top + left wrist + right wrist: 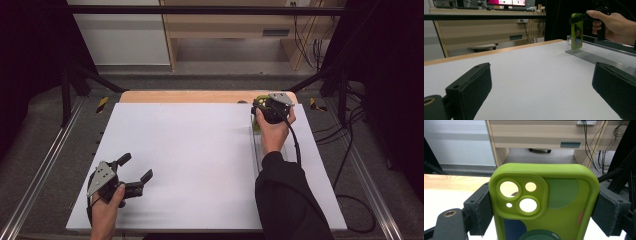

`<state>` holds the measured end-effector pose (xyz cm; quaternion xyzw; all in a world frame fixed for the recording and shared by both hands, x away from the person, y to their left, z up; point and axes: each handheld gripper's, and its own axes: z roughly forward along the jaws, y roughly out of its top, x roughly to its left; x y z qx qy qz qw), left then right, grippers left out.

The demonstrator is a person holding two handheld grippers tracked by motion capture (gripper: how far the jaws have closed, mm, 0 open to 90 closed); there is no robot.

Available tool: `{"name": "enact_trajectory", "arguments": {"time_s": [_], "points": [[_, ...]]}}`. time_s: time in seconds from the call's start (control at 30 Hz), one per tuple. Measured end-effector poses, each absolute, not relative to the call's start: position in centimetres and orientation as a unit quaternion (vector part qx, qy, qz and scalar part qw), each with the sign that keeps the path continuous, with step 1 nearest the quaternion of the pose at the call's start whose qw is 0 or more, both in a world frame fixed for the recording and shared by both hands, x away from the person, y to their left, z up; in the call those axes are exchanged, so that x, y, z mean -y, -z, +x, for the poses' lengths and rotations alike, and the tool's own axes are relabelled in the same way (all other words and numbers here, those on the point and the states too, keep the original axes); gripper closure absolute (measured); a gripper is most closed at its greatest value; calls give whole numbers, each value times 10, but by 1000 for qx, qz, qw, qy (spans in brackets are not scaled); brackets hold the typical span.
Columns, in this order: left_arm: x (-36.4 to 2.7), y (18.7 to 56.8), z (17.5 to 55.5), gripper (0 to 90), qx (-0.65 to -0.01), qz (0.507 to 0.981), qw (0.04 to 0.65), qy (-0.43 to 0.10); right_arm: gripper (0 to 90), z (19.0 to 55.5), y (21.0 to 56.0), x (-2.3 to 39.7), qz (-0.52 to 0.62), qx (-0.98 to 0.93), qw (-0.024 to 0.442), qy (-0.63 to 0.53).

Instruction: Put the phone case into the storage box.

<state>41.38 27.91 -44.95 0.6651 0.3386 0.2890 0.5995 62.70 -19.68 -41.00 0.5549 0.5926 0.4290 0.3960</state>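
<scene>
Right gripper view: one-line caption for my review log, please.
Right gripper clamps an upright green phone case by its sides, camera cut-outs facing the lens.

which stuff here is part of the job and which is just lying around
In the job:
- green phone case, clamped between the right gripper fingers
- clear rack on the white board, right under the case
- left gripper, open, resting near the front left

Lying about:
- wooden desk behind the table
- monitor on it
- cables on the floor
</scene>
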Motion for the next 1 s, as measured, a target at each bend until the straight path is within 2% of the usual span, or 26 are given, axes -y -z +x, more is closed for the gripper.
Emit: {"name": "enact_trajectory", "arguments": {"time_s": [1.0], "points": [[-279, 450, 414, 17, -340, 666, 599, -286, 161, 633, 419, 195, 556, -591, 393, -433]]}}
